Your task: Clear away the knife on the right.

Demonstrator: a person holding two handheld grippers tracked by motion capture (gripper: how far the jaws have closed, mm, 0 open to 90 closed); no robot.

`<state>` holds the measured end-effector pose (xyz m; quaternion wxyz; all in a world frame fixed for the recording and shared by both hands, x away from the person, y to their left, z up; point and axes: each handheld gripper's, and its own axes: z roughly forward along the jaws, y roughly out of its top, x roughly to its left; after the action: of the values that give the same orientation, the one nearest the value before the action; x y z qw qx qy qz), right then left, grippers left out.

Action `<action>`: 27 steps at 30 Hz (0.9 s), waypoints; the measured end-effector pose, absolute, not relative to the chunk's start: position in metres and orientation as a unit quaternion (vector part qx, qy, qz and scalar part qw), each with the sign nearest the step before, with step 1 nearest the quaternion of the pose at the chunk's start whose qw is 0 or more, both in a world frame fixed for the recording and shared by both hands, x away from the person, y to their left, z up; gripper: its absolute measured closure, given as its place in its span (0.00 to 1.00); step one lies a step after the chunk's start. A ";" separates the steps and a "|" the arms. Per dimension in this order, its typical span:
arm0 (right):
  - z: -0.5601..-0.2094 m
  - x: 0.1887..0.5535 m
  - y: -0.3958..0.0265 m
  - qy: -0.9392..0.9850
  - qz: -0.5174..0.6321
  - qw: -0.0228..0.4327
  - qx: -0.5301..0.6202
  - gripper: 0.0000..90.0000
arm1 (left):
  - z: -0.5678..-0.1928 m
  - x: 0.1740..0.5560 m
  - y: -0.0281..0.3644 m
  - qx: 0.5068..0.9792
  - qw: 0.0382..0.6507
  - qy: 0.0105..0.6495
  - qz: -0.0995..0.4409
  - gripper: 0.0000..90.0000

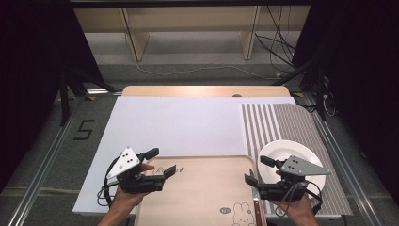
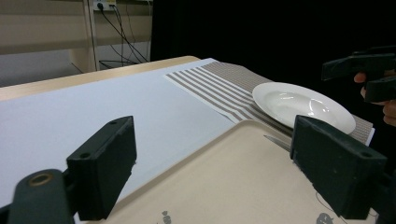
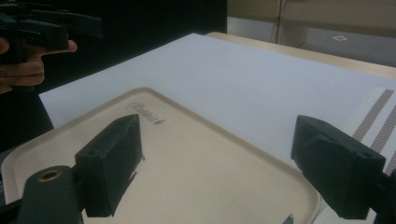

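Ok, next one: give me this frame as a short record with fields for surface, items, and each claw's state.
surface: white sheet on a wooden table, striped mat at its right
tray: beige tray at the near edge, rabbit print on it
plate: white plate on the striped mat, right of the tray
left claw: open, nothing between its jaws, over the tray's left corner
right claw: open, nothing held, at the tray's right edge

Beige tray (image 1: 207,188) at the table's near edge, printed with dark script toward its far left corner and a small line-drawn rabbit near its front. White plate (image 1: 287,157) on a mat (image 1: 282,122) striped brown and white along the right edge. Plain white sheet (image 1: 179,125) over pale wood table (image 1: 202,91). Black grippers, grey plates on top. Possibly reddish strip beside the tray's right rim.
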<state>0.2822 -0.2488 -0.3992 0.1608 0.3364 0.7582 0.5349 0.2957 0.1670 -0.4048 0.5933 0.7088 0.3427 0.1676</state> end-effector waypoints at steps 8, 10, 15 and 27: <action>-0.398 0.279 -0.260 0.747 0.540 0.178 0.345 0.18 | -0.405 0.295 0.168 0.709 0.593 0.343 0.168 0.16; -0.398 0.280 -0.260 0.747 0.540 0.178 0.345 0.18 | -0.405 0.295 0.168 0.709 0.593 0.343 0.168 0.16; -0.399 0.280 -0.258 0.750 0.536 0.180 0.343 0.18 | -0.405 0.296 0.168 0.709 0.592 0.343 0.169 0.16; -0.398 0.282 -0.261 0.746 0.537 0.180 0.350 0.18 | -0.405 0.296 0.167 0.709 0.592 0.343 0.169 0.16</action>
<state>0.2822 -0.2610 -0.3984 0.1805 0.3498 0.7459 0.5374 0.2962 0.1674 -0.4049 0.5923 0.7093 0.3426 0.1692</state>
